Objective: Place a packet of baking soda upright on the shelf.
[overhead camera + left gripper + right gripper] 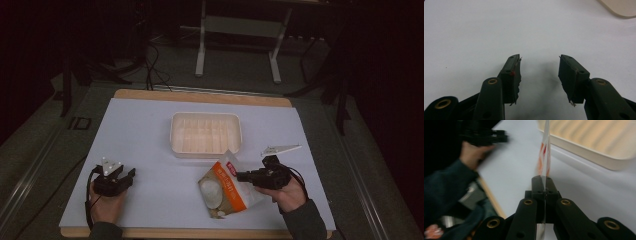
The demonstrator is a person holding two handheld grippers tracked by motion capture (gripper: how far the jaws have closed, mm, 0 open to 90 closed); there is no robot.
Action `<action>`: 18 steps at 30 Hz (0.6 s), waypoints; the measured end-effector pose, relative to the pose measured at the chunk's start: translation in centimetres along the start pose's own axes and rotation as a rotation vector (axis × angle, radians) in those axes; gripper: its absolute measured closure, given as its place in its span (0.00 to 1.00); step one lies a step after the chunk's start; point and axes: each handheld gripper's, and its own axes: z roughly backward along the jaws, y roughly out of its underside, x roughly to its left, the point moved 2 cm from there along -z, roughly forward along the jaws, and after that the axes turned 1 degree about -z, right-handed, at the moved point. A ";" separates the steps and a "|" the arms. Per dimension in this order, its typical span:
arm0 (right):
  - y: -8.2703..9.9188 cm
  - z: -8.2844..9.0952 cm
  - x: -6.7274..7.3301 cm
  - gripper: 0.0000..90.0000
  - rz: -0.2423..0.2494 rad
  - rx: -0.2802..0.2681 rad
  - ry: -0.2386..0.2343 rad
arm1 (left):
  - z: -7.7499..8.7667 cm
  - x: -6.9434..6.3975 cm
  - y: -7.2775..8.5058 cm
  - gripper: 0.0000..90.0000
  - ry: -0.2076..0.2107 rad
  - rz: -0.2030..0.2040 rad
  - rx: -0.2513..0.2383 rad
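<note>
An orange and white plastic bag [223, 189] with pale round pieces inside lies on the white table cover, in front of the cream tray [206, 133]. My right gripper [242, 176] is shut on the bag's right edge; in the right gripper view the thin film [545, 152] stands edge-on between the closed jaws [544, 185]. My left gripper [121, 176] rests at the table's left front, open, with nothing between its fingers [539, 72]. A torn-off clear strip [281, 149] lies to the right of the tray.
The tray's corner [621, 7] shows at the top right of the left gripper view. A wooden board edge [200, 96] frames the white cover. Beyond the table stand a metal frame [239, 40] and cables on the dark floor.
</note>
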 end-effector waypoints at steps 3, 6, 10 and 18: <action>-0.2 -0.3 0.6 1.00 -0.004 0.001 -0.050 | 0.0 0.0 0.0 0.58 -0.001 -0.001 0.000; -0.5 -0.5 1.1 1.00 -0.006 -0.004 -0.091 | 0.0 0.0 0.0 0.57 -0.001 -0.001 -0.002; -0.8 -0.9 1.7 1.00 0.010 0.005 -0.108 | 0.0 0.0 0.0 0.58 0.000 0.000 -0.001; -1.0 -0.9 2.3 1.00 0.006 -0.001 -0.157 | 0.0 0.0 0.0 0.58 0.001 -0.001 -0.003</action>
